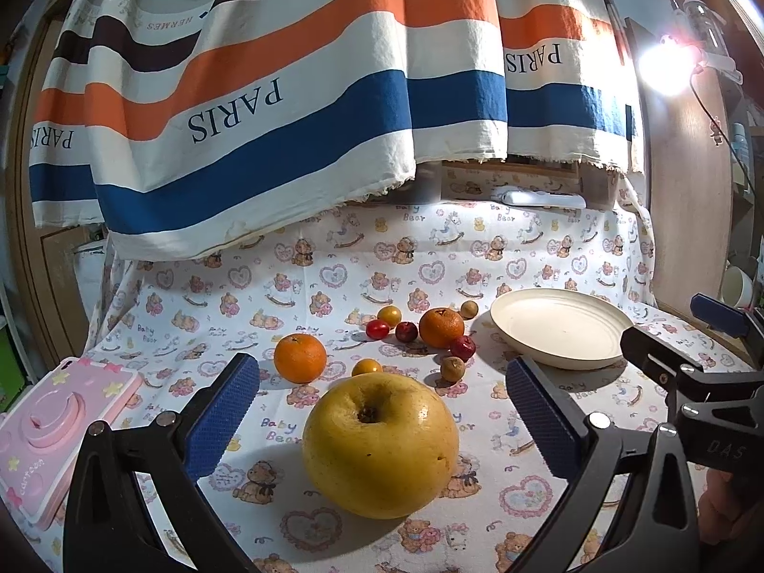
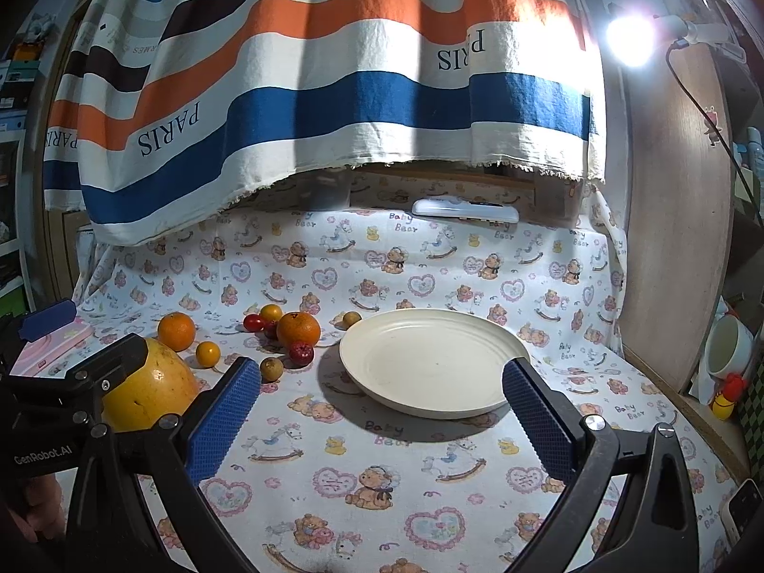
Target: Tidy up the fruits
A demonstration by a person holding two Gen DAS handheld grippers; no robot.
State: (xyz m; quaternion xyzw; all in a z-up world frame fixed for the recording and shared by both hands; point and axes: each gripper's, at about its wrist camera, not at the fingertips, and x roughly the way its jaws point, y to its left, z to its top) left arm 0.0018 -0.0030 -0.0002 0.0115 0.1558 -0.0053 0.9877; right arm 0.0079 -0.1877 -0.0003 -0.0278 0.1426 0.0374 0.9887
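Note:
A big yellow pear-like fruit [image 1: 380, 444] lies on the bear-print cloth between the open fingers of my left gripper [image 1: 382, 410], not touched by them; it also shows in the right wrist view [image 2: 148, 391]. Behind it lie two oranges [image 1: 300, 358] [image 1: 441, 327], small yellow, red and brown fruits [image 1: 366, 366], and an empty cream plate [image 1: 563, 334]. My right gripper [image 2: 382, 406] is open and empty, just in front of the plate [image 2: 429, 363].
A pink toy camera box [image 1: 57, 429] lies at the left. A striped "PARIS" cloth [image 1: 286, 95] hangs behind. A white remote-like device [image 2: 465, 211] lies at the back. A bright lamp [image 2: 630, 40] and a wooden panel stand at the right, with a cup [image 2: 726, 346].

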